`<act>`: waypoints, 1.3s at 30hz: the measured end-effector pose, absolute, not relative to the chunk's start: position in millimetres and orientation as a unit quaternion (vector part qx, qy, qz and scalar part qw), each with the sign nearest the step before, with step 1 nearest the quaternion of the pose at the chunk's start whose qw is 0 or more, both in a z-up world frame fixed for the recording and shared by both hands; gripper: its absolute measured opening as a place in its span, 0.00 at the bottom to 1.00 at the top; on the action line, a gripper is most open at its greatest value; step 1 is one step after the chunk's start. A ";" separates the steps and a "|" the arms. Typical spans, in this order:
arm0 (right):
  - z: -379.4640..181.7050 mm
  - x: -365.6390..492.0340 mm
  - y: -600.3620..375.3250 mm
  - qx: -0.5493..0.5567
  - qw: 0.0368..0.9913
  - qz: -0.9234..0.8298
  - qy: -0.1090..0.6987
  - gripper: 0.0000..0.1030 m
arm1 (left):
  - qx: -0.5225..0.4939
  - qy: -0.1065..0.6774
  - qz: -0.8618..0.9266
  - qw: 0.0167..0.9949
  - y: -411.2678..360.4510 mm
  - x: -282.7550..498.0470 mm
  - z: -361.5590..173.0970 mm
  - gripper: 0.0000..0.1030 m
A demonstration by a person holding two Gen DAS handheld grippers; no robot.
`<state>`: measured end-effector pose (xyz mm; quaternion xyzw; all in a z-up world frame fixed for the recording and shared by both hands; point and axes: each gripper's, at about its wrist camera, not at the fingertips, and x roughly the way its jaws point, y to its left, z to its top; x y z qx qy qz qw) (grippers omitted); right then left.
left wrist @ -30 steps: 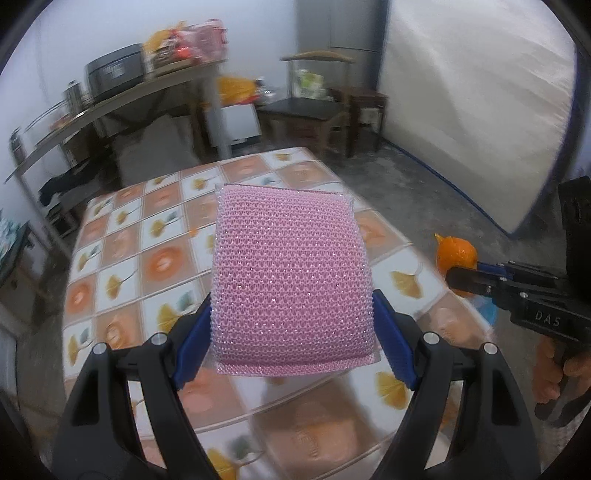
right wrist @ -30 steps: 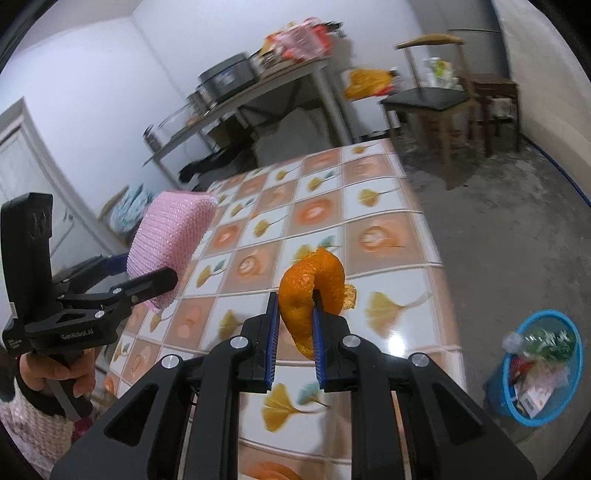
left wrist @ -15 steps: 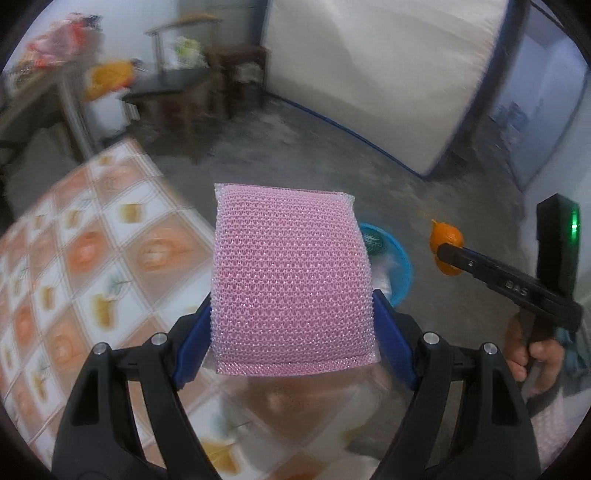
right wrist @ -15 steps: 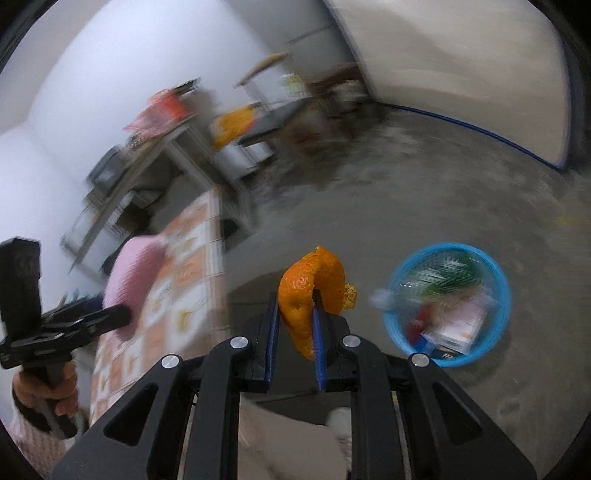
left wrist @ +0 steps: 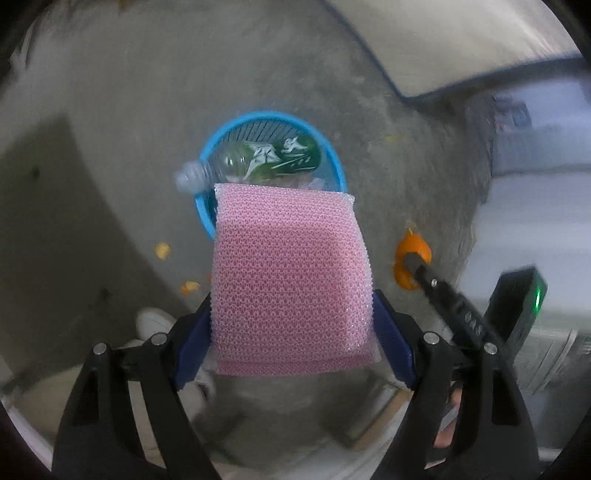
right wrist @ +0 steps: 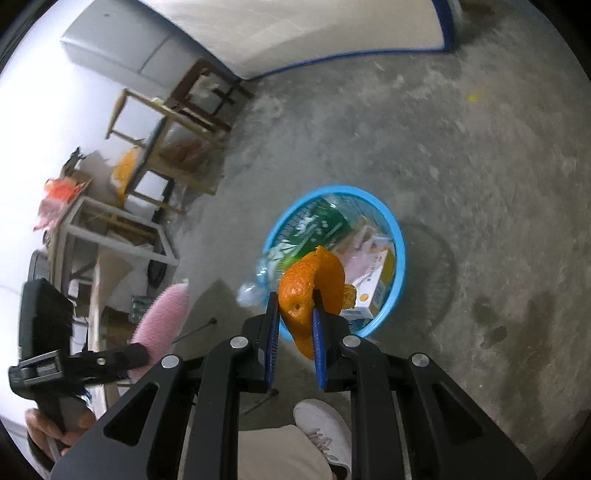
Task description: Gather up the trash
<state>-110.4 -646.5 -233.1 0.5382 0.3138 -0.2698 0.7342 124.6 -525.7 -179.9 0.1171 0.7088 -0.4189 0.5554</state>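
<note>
My left gripper (left wrist: 291, 332) is shut on a pink mesh sponge (left wrist: 291, 273), which hangs over the near rim of a blue trash basket (left wrist: 334, 151) on the concrete floor. The basket holds a plastic bottle with a green label (left wrist: 258, 158), cartons and other rubbish. In the right wrist view my right gripper (right wrist: 295, 332) is shut on a curled orange peel (right wrist: 314, 280), held above the basket's near rim (right wrist: 400, 236). The left gripper with the pink sponge (right wrist: 162, 317) shows at the left of that view. In the left wrist view the orange peel (left wrist: 412, 258) shows to the right of the basket.
Small orange peel scraps (left wrist: 162, 251) lie on the floor left of the basket. A white shoe (right wrist: 325, 432) of the person stands near the basket. Wooden chairs (right wrist: 199, 99) and a table frame (right wrist: 110, 236) stand farther off, by a large white panel (right wrist: 295, 29).
Both grippers have swung away from the tiled table and tipped downward toward the floor. The blue basket now lies right below the sponge and the peel. Both grips are unchanged.
</note>
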 end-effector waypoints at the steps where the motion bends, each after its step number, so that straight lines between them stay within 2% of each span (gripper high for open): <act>1: -239.9 -105.7 -649.9 0.540 0.732 -0.270 0.315 0.16 | 0.113 0.715 -0.410 0.555 -533.3 125.0 -192.5 0.74; 6: -274.7 -84.4 -670.7 0.554 0.722 -0.264 0.319 0.16 | 0.097 0.722 -0.398 0.557 -563.0 131.3 -228.7 0.75; 11: -314.5 -63.7 -692.1 0.583 0.697 -0.260 0.326 0.18 | 0.057 0.722 -0.396 0.564 -590.9 146.2 -252.9 0.81; 18: -347.0 -39.9 -705.4 0.586 0.679 -0.261 0.356 0.19 | 0.018 0.756 -0.367 0.541 -588.2 151.1 -282.4 0.81; 19: -347.8 -37.5 -705.6 0.584 0.679 -0.260 0.361 0.22 | 0.015 0.756 -0.370 0.539 -586.7 151.6 -279.7 0.81; 22: -344.3 -32.7 -704.8 0.565 0.685 -0.268 0.374 0.44 | 0.007 0.746 -0.383 0.545 -579.1 155.8 -261.7 0.81; 26: -336.0 -27.7 -705.0 0.536 0.691 -0.279 0.397 0.47 | -0.010 0.735 -0.393 0.553 -575.2 165.0 -236.2 0.81; 32: -289.5 -48.5 -699.1 0.517 0.723 -0.290 0.356 0.48 | -0.003 0.704 -0.425 0.570 -546.7 172.9 -168.2 0.81; 36: -238.0 -72.3 -672.5 0.487 0.758 -0.289 0.323 0.52 | 0.033 0.640 -0.468 0.609 -502.7 169.5 -98.3 0.81; 39: -190.6 -89.7 -633.6 0.447 0.792 -0.285 0.304 0.62 | 0.074 0.562 -0.492 0.661 -440.7 158.9 -37.2 0.82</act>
